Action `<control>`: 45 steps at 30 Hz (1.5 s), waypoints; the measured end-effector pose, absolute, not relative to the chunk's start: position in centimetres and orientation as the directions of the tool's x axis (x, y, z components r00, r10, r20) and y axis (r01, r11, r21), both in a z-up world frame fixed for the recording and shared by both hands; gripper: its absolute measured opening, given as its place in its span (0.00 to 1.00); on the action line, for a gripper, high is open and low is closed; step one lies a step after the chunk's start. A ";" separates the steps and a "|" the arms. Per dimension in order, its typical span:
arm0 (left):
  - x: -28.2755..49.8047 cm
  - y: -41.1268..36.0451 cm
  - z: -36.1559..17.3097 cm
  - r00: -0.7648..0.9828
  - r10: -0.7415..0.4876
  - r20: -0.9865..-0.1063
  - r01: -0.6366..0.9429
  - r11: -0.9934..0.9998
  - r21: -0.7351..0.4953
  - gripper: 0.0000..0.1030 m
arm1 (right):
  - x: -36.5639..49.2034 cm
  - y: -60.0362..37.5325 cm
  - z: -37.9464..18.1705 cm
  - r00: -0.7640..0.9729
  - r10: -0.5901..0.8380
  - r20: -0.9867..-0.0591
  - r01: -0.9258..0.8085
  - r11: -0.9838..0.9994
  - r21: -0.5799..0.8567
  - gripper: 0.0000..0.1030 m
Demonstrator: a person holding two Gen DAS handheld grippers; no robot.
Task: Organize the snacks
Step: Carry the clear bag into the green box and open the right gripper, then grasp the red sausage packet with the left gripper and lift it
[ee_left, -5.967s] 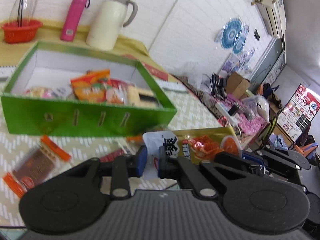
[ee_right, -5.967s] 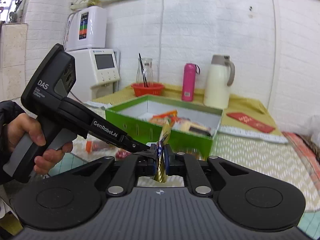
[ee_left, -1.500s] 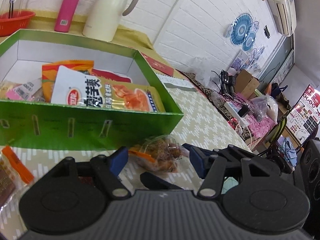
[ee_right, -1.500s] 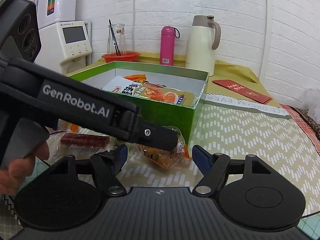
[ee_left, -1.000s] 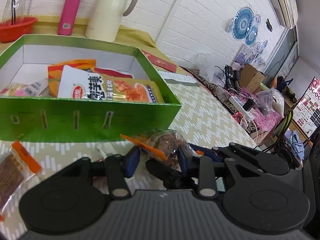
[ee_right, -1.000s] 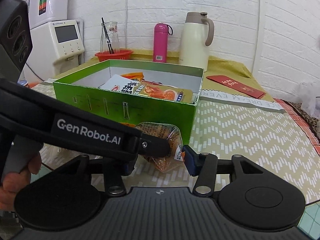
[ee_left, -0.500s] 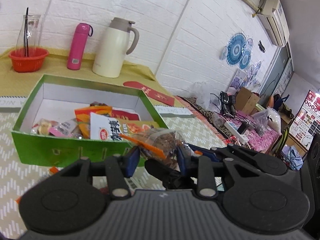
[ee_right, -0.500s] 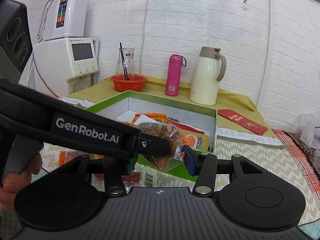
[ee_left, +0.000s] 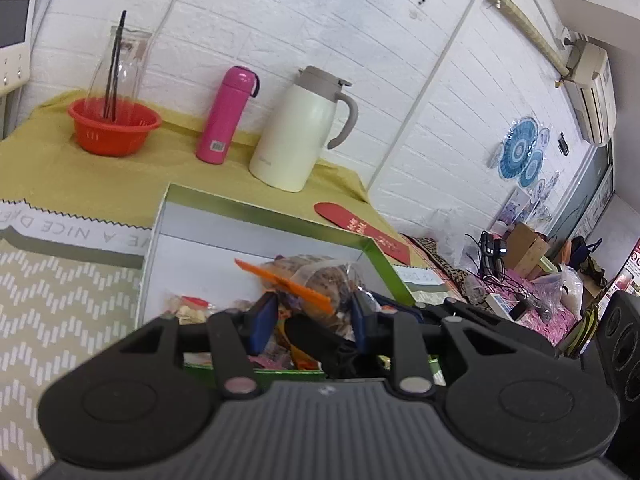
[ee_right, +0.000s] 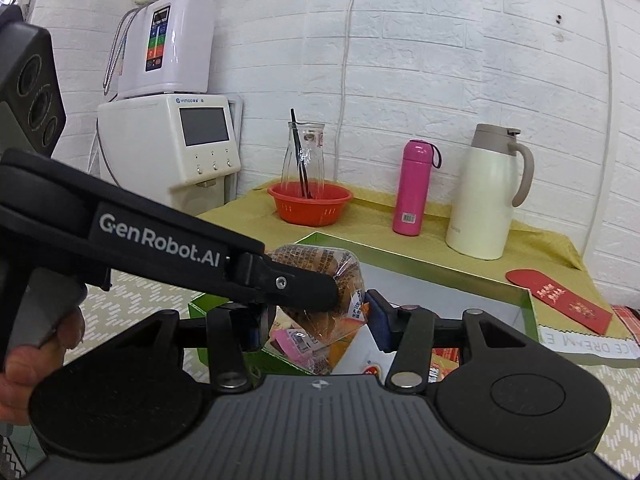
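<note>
Left wrist view: the clear snack bag (ee_left: 320,280) of brown pieces hangs between the blue pads of the left tongs (ee_left: 312,316), which grip it. Their jaws have just been closing on it. Its orange seal strip (ee_left: 288,284) juts up and away from the pads. The bag's lower half is hidden behind the tong fingers.

Seen from the right wrist, the right tongs (ee_right: 316,320) are also closed around the bag. One pad lies against the bag's labelled edge, and the other is half hidden behind the left tongs' finger crossing in front. The print on the bag's label is too small to read. That crossing arm carries the white lettering "GenRobot.AI" (ee_right: 160,240). The hand (ee_right: 36,360) on its grip is cut off by the frame edge.

Just beyond and below both tongs sits the open green box (ee_right: 420,270), so the bag hangs over its near part. Most of the box's contents are covered by the tongs. A pink packet (ee_right: 296,340) with a barcode and a white packet (ee_right: 368,368) with a red mark peek out.

Past the box, the table mat (ee_left: 80,236) shows "A NICE D", then runs out of frame. A red envelope (ee_right: 560,300) bears gold characters I cannot read. Further back stand a pink flask (ee_right: 416,188) with a barcode sticker, a cream thermal jug (ee_right: 484,200) and a red basket (ee_right: 310,204) holding a glass carafe.
</note>
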State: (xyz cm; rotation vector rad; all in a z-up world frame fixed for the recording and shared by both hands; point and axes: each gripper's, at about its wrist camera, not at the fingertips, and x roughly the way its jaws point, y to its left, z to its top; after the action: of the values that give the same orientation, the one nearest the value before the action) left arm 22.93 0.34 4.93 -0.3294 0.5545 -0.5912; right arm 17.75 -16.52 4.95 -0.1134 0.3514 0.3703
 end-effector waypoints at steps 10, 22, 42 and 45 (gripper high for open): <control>25.1 1.9 3.1 0.729 -0.558 -0.395 0.385 0.813 -0.437 0.61 | 20.2 -15.6 3.1 0.835 0.392 -0.386 -0.426 0.904 -0.004 0.90; 23.2 2.2 4.3 0.828 -0.416 -0.377 0.298 0.895 -0.332 0.87 | 18.5 -15.0 2.8 0.866 0.344 -0.363 -0.405 0.908 -0.106 1.00; 13.4 1.7 5.6 0.802 -0.424 -0.420 0.288 0.892 -0.350 0.87 | 8.7 -21.6 4.5 0.858 0.344 -0.383 -0.389 0.920 -0.046 1.00; 12.0 1.0 4.0 0.772 -0.447 -0.452 0.294 0.881 -0.370 0.87 | 7.4 -22.1 3.2 0.833 0.344 -0.433 -0.411 0.909 -0.070 1.00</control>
State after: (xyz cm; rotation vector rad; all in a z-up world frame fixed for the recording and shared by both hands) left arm 11.98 1.04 4.00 -0.2879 0.5593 -0.4075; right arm 7.44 -22.11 3.18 -0.1632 0.4269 0.4016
